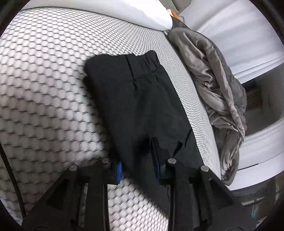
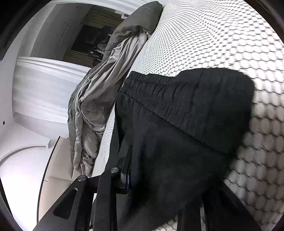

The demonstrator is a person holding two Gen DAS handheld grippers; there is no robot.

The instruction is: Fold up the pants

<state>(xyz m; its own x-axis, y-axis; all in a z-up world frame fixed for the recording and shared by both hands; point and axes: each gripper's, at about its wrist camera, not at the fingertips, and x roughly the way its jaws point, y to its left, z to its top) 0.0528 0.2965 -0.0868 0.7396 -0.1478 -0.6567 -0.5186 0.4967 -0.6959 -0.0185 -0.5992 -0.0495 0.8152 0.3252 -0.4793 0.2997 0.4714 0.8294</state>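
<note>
Black pants (image 1: pixel 138 99) lie folded lengthwise on a white mesh mattress (image 1: pixel 44 88), waistband at the far end. My left gripper (image 1: pixel 138 168) stands at the near end of the pants, its jaws apart with the fabric running between them; its blue-padded fingers (image 1: pixel 119 171) flank the cloth. In the right wrist view the pants (image 2: pixel 177 133) fill the middle, elastic waistband across the top. My right gripper (image 2: pixel 168 186) is at the pants; its left finger (image 2: pixel 127 177) shows beside the cloth, the right one is hidden under it.
A crumpled grey blanket (image 1: pixel 216 92) lies along the mattress's right edge, also in the right wrist view (image 2: pixel 106 85). A white pillow (image 1: pixel 147 12) sits at the far end. White furniture (image 2: pixel 44 85) stands beyond the bed edge.
</note>
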